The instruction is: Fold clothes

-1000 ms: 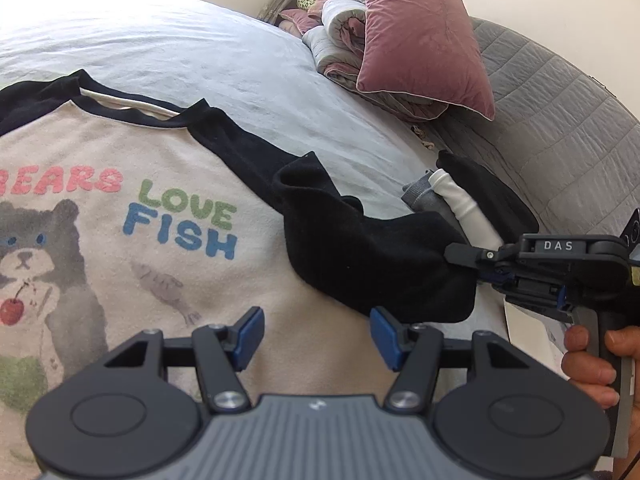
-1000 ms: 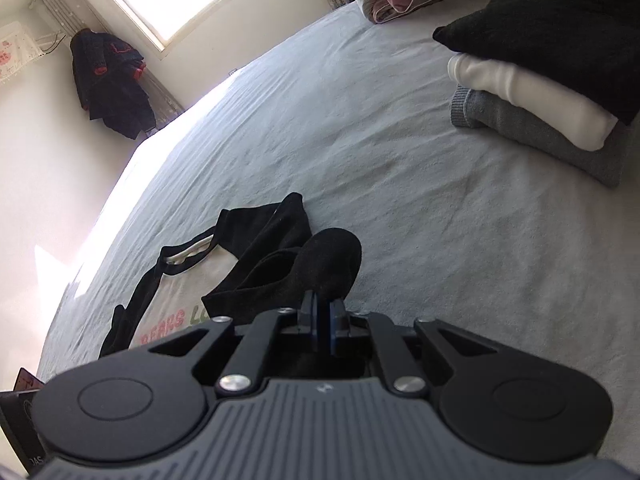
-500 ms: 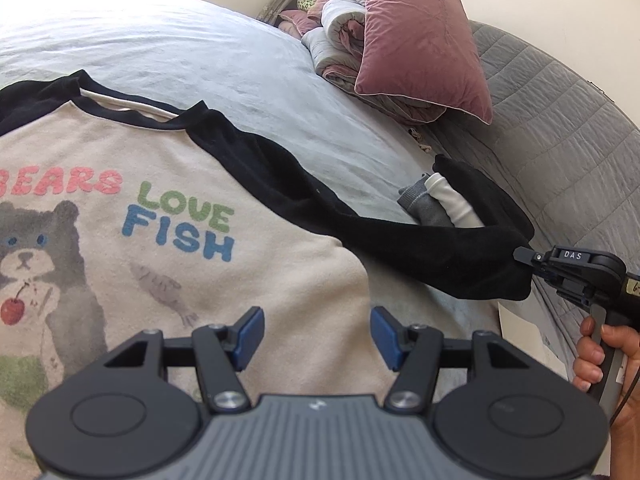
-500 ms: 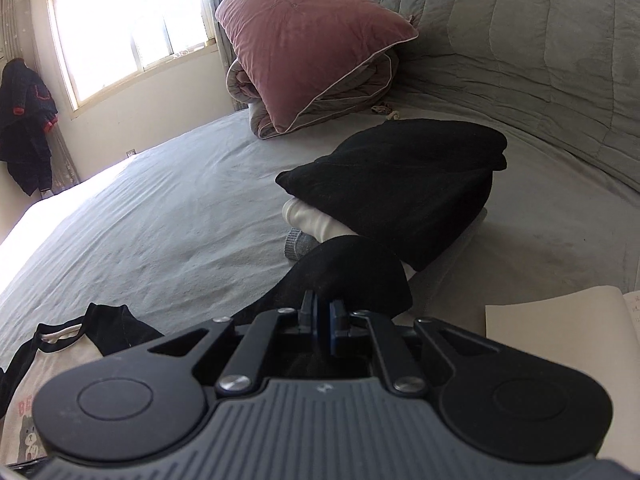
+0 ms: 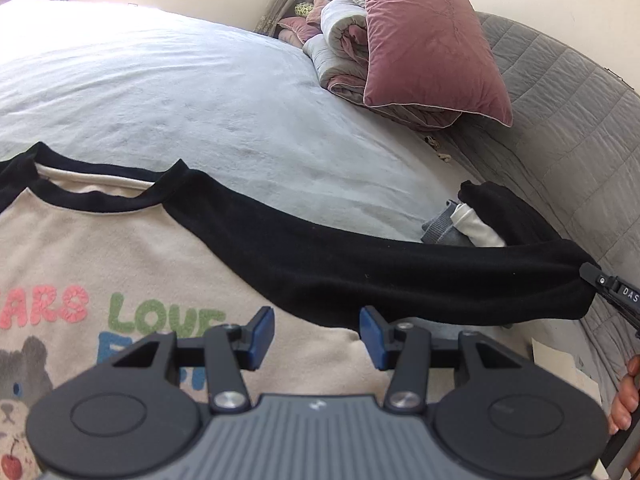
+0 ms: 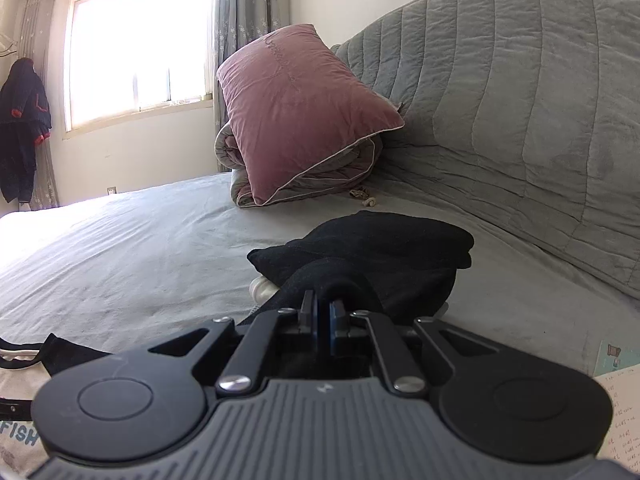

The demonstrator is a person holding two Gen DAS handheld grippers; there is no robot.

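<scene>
Here we see the right tongs point(image 6: 323, 316) pinching the black fleece sleeve point(image 5: 400, 276) of the cream bear-print raglan sweatshirt point(image 5: 100, 248); left tongs point(image 5: 317, 334) closing, nothing between, sweatshirt spread beneath them on the grey bed point(image 5: 200, 100).

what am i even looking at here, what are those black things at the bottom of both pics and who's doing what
Each picture comes from a camera mounted on a handheld two-fingered tool, one in each of a person's hands. The left tool looks down over a cream shirt with black sleeves, spread on a bed; its blue fingers are closing with nothing between them. The right tool is shut on the end of the black sleeve, stretched out sideways. Behind it lies a stack of folded clothes, with a pink pillow further back.
</scene>
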